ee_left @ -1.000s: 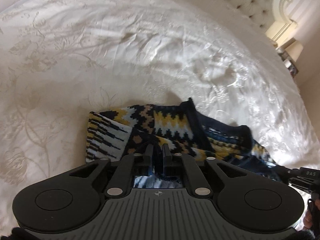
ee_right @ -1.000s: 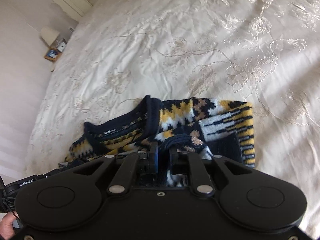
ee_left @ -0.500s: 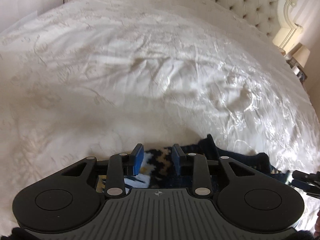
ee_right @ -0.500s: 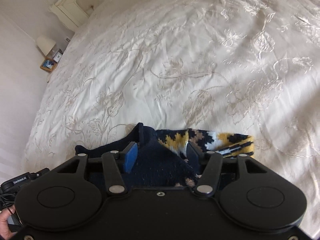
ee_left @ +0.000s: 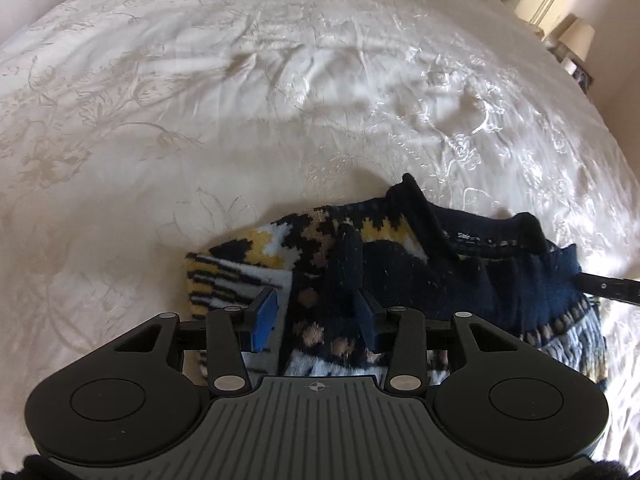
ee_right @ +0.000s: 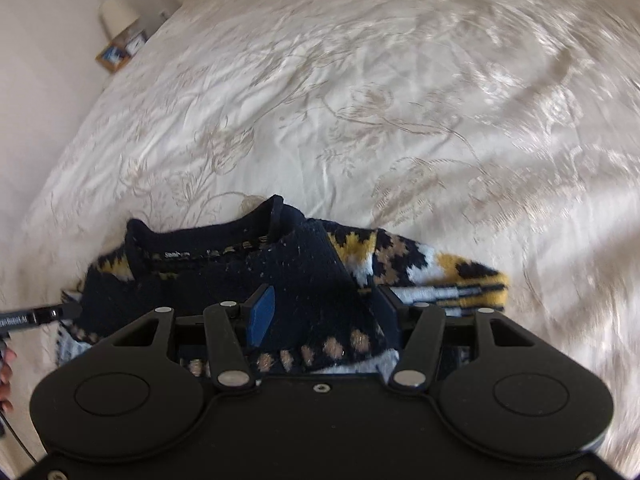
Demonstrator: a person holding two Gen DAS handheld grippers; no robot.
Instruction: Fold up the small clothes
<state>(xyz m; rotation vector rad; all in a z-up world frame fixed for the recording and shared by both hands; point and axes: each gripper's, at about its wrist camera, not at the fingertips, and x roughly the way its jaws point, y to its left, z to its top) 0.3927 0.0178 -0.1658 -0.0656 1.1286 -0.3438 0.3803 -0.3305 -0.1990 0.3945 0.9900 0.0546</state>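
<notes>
On the bedspread (ee_left: 168, 128) | sweater (ee_left: 400, 264) folded | left tool (ee_left: 316, 316) just parted, sweater loose between | right tool (ee_right: 326, 312) likewise

A small knitted sweater (ee_left: 400, 272) lies folded on the bedspread (ee_left: 200, 120), near its close edge. It is navy with zigzag bands of yellow, white and tan, and a striped yellow, black and white cuff end. The ribbed navy collar stands up along the side facing the bedspread's middle, label showing inside.
</notes>
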